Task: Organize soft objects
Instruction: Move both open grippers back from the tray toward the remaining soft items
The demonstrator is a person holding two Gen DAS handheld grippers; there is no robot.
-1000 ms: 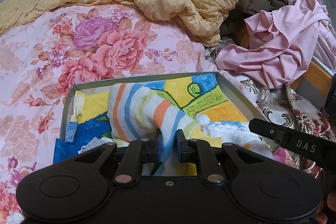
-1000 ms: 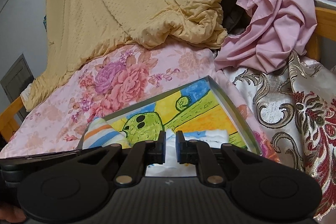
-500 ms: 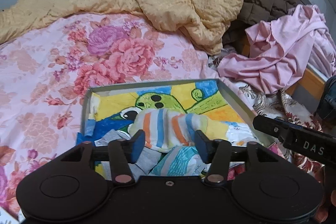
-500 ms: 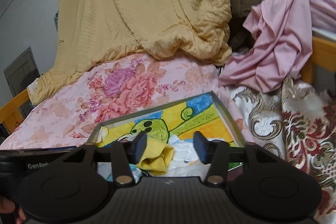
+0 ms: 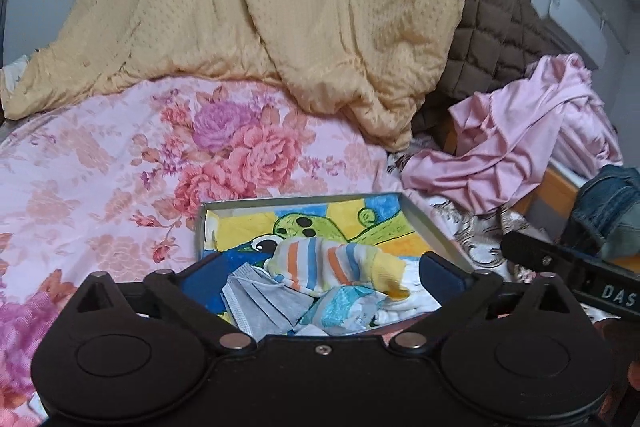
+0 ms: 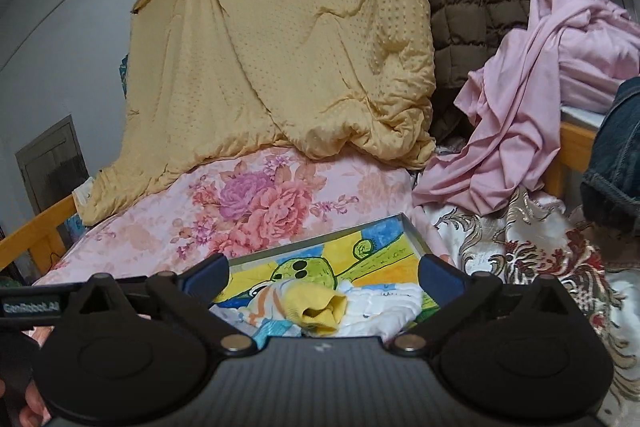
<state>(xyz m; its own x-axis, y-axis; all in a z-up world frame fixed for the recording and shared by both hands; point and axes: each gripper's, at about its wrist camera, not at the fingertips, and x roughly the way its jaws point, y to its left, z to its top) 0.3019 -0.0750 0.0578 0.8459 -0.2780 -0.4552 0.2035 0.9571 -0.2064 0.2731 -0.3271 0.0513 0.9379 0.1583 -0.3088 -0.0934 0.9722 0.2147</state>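
Observation:
A shallow metal tray [image 5: 424,225] with a green cartoon picture on its floor sits on the flowered bed. In it lie a striped sock with a yellow cuff [image 5: 332,265], a grey face mask [image 5: 260,301], a blue-patterned cloth [image 5: 344,307] and a white cloth [image 6: 384,307]. The sock also shows in the right wrist view [image 6: 316,305]. My left gripper [image 5: 322,273] is open and empty, raised above the tray's near end. My right gripper [image 6: 324,277] is open and empty too, just above the sock's cuff.
A yellow quilt [image 5: 280,19] and a brown quilted coat [image 6: 472,7] are heaped at the back. Pink garments [image 5: 520,143] lie to the right beside denim [image 6: 616,163] and a wooden bed rail [image 6: 576,143]. The flowered sheet [image 5: 100,167] stretches left.
Both grippers were shut, the left on the striped sock, the right on white cloth. Both have opened wide and pulled back and up. The sock now lies in the tray.

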